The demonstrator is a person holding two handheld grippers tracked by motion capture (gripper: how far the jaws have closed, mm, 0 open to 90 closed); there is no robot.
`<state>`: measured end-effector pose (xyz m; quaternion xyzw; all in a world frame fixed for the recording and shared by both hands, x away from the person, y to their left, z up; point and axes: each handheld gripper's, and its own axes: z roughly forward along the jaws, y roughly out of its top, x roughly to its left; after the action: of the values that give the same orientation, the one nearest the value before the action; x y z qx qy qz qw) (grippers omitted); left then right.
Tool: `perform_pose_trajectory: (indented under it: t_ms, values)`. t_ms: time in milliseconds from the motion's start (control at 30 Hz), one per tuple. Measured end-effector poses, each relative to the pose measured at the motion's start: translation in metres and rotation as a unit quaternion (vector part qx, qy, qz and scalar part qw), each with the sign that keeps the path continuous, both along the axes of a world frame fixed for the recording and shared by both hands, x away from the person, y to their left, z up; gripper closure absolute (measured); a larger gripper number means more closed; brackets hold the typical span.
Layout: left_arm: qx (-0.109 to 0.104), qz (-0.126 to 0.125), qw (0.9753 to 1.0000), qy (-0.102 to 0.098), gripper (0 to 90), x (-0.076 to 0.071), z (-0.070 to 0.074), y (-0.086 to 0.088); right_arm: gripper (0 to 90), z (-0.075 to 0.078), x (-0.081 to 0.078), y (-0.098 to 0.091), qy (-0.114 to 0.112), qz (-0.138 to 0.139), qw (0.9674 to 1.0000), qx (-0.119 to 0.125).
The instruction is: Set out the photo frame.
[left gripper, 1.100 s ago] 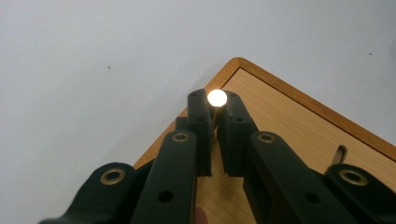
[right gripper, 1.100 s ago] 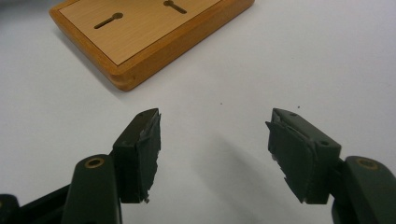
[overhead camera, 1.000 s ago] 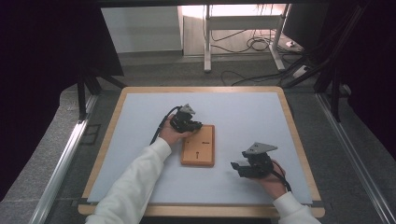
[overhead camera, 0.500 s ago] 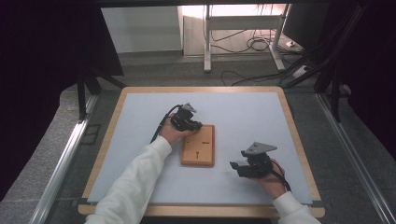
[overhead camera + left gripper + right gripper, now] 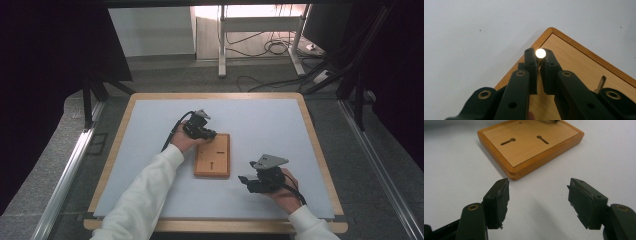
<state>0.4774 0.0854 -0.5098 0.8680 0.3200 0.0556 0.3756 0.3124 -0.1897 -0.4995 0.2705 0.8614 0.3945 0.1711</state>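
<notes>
Near the middle of the white worktop [image 5: 150, 165] lies a flat wooden board [image 5: 213, 155] with a raised darker rim and two keyhole-shaped slots [image 5: 508, 141] cut in its pale face. The left gripper [image 5: 209, 134] sits at the board's 11 o'clock corner in the high view, held by the left hand [image 5: 184, 142] in a white sleeve. In the left gripper view its jaws are closed on a small round shiny knob [image 5: 540, 53], bright with glare, just over the board's corner; a small metal key-like piece [image 5: 601, 83] stands out of the board toward 4 o'clock of the knob. What the knob belongs to cannot be told. The right gripper [image 5: 246, 182] rests on the worktop at about 5 o'clock from the board, apart from it, held by the right hand [image 5: 285, 192], with a grey three-cornered plate [image 5: 270, 161] on top. In the right gripper view its jaws stand wide apart with nothing between them, pointing toward the board's near corner at 12 o'clock, bare worktop under them
</notes>
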Motion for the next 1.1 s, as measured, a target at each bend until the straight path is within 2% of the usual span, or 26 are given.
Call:
perform_pose_trajectory:
  t_ms: [833,1100]
  values:
    - [-0.006,-0.024,0.9995,0.02,84.3,0.01,0.001,0.004,33.4,0.004,-0.001,0.015,-0.007,0.02,0.9998,0.002]
    - [-0.013,-0.032,0.9987,0.037,84.3,0.016,0.001,0.006,33.4,0.007,-0.001,0.018,-0.01,0.025,0.9996,0.005]
